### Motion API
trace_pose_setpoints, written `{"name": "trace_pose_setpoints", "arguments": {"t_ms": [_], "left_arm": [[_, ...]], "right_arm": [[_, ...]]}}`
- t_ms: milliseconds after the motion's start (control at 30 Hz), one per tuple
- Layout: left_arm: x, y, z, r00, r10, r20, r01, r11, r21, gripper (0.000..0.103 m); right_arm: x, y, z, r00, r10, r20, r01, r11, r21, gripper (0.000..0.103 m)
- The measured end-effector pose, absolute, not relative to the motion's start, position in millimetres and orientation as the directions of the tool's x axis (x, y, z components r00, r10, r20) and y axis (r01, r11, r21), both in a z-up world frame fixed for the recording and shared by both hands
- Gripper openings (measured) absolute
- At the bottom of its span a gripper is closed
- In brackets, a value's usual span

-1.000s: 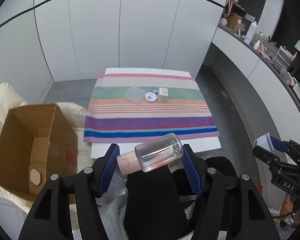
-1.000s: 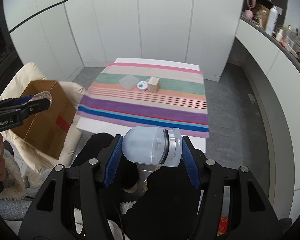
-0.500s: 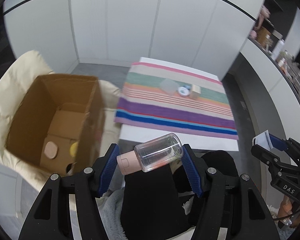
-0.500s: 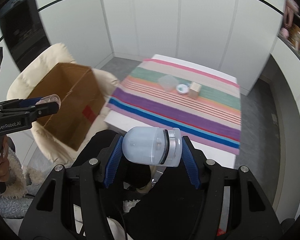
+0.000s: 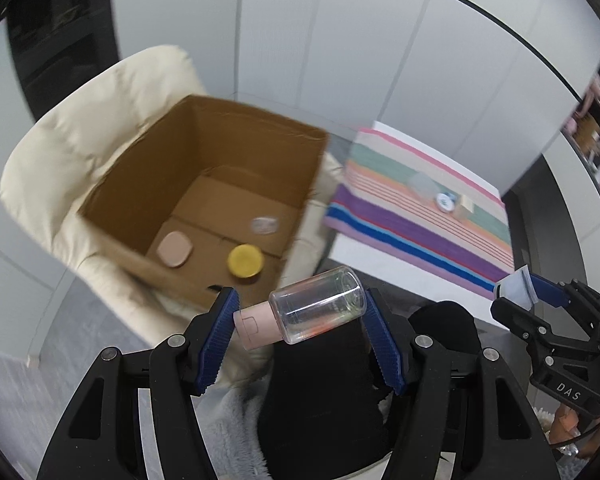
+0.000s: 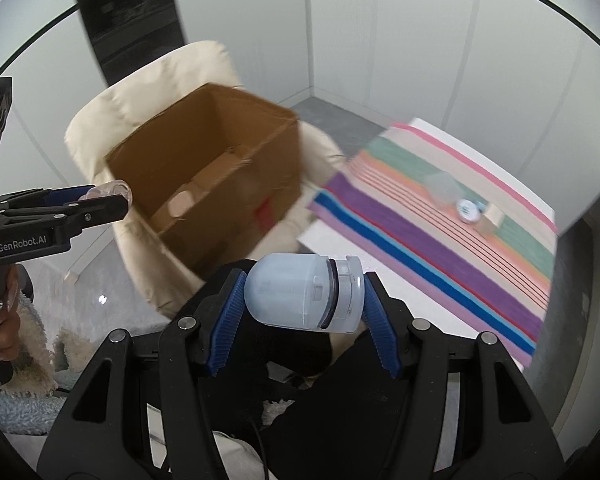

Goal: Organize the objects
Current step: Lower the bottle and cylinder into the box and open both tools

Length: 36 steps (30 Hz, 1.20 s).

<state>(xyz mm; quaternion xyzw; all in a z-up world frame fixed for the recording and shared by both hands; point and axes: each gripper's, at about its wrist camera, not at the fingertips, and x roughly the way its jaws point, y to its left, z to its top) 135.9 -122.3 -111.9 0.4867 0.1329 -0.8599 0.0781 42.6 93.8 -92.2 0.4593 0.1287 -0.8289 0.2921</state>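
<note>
My left gripper (image 5: 300, 312) is shut on a clear bottle with a pink cap (image 5: 316, 308), held sideways in the air near the front corner of an open cardboard box (image 5: 204, 148). The box holds a pink compact (image 5: 175, 249), a yellow lid (image 5: 245, 261) and a clear round item (image 5: 264, 225). My right gripper (image 6: 304, 296) is shut on a frosted pale-blue container (image 6: 300, 292), held sideways right of the box (image 6: 204, 168). The left gripper also shows in the right wrist view (image 6: 100, 204), and the right gripper in the left wrist view (image 5: 540, 296).
The box sits on a cream padded armchair (image 5: 84, 128). To the right a white table carries a striped cloth (image 5: 420, 216) with a clear tub (image 5: 420, 182), a small round tin (image 5: 445, 201) and a beige block (image 5: 466, 202). White wall panels stand behind.
Both grippers have swung left, away from the table and toward the cardboard box, which now sits much nearer the middle of both views. Both grips are unchanged.
</note>
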Motion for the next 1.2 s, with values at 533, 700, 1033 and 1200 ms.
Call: {"name": "trace_pose_setpoints", "arguments": {"t_ms": [533, 700, 1033, 1200], "left_arm": [[138.0, -160.6, -130.1, -0.48, -0.042, -0.876, 0.363, -0.919, -0.155, 0.065], [124.2, -177.4, -142.2, -0.46, -0.066, -0.885, 0.406, -0.903, -0.144, 0.065], [66.6, -224.6, -175.9, -0.399, -0.1, -0.912, 0.481, -0.869, -0.115, 0.065], [36.9, -250.9, -193.0, -0.367, -0.136, -0.92, 0.513, -0.855, -0.078, 0.065]], "right_arm": [[28.5, 24.7, -107.1, -0.344, -0.397, -0.851, 0.714, -0.699, 0.038, 0.061], [8.7, 4.2, -116.8, -0.331, -0.406, -0.852, 0.728, -0.684, 0.042, 0.061], [-39.6, -63.1, -153.7, -0.244, -0.416, -0.876, 0.781, -0.62, 0.077, 0.061], [-64.1, -101.4, -171.1, -0.229, -0.413, -0.882, 0.8, -0.596, 0.071, 0.061]]}}
